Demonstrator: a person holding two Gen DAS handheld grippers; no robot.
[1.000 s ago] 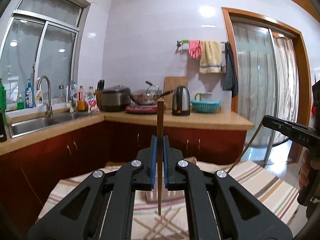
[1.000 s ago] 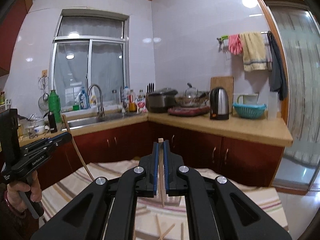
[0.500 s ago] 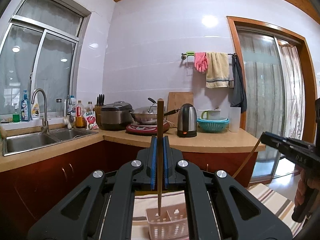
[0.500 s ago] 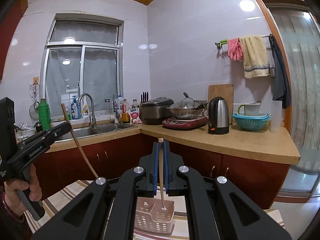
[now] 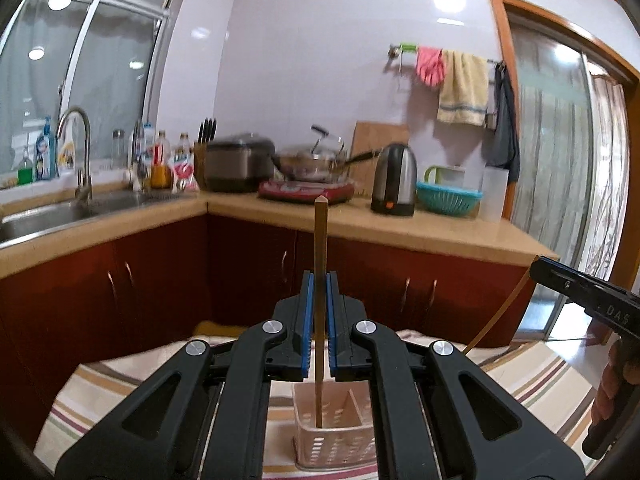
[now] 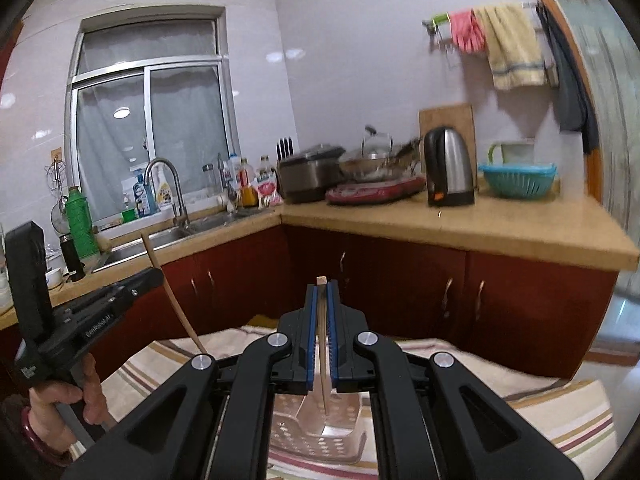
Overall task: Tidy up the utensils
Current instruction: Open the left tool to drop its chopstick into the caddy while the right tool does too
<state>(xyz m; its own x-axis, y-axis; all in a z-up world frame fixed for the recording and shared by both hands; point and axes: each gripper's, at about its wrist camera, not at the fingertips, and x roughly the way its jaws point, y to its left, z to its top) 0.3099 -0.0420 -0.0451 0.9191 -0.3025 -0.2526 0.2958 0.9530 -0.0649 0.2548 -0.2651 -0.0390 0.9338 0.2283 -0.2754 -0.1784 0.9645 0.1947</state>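
A pale pink perforated utensil basket (image 5: 335,432) stands on a striped cloth (image 5: 132,376) covering a low surface in front of dark red kitchen cabinets (image 5: 120,288). In the left wrist view its interior is seen divided by a partition into compartments.

A brown wooden chopstick (image 5: 320,280) is clamped upright between the blue pads of the left gripper (image 5: 319,316). Its blunt upper end rises well above the fingertips, and its thin lower end is seen over the left compartment of the basket; whether it touches the floor of the basket cannot be told. The left gripper is pointed forward and slightly downward, with its black fingers framing the basket below. In the right wrist view the same tool is seen at the far left, gripped from below by a hand (image 6: 68,400), with its chopstick slanting down toward the cloth.

A second, paler chopstick (image 6: 322,344) is pinched between the pads of the right gripper (image 6: 322,324). Only a short stub shows above the fingertips, and the tapered end hangs down over the basket interior. This gripper is likewise aimed forward and a little down. In the left wrist view it appears at the right edge, held by a hand (image 5: 616,380), with its chopstick angled down toward the cloth.

Beyond the cloth, a tan countertop (image 5: 420,228) runs along the wall, bearing a steel kettle (image 5: 394,180), a teal colander (image 5: 448,198), a wok (image 5: 316,160) on a red cooker, and a sink (image 5: 48,216) with a tap at the left beneath a window.
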